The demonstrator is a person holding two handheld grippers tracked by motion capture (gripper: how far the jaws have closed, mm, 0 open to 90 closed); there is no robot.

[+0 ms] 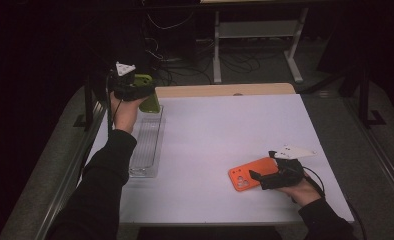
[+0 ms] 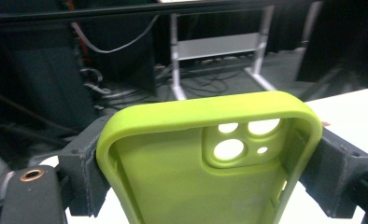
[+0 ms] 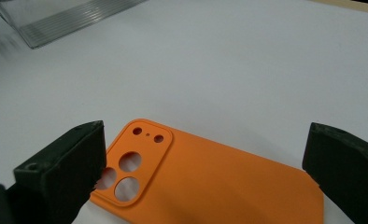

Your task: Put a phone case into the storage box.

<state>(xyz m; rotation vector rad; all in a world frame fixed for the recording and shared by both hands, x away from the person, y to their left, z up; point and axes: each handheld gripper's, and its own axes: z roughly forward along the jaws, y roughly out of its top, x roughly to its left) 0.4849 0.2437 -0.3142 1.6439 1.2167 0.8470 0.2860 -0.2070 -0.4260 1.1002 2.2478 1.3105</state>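
Right hand (image 1: 305,192) low beside orange case (image 1: 247,175) — left hand (image 1: 122,112) raised, gripping green case (image 1: 149,100).

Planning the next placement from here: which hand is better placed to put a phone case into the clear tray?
Left. The left tool already grips the green case above the clear tray's far end. The right tool stands open around the orange case, which lies flat on the table.

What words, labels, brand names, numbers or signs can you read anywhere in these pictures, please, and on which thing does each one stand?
None: no readable text in any view.
Green phone case, clamped in the left gripper: plain, no marking.
Orange phone case, between the open jaws of the right gripper: plain, no logo.
Clear ribbed tray and white table: no print visible.
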